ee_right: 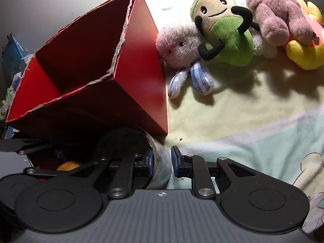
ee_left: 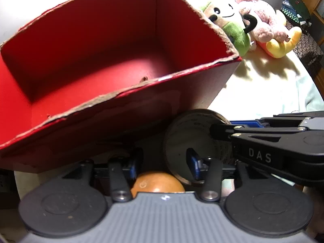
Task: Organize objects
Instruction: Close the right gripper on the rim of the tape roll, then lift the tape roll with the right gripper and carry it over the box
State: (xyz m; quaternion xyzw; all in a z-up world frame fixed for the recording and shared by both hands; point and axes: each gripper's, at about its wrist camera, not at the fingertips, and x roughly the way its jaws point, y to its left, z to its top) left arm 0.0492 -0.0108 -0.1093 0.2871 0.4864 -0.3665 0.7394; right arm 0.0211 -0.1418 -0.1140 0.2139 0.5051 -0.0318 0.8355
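Since the red box (ee_right: 139, 85) sits open, right gripper (ee_right: 161, 163) pinches the can (ee_right: 162, 168) wall; left gripper (ee_left: 162, 167) straddles the orange (ee_left: 157, 183), contact unclear

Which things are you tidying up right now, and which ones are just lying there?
In use: open red cardboard box; round printed can, gripped by right gripper; orange ball, between left gripper fingers.

Lying about: green plush doll; pink plush bear; white plush bunny.
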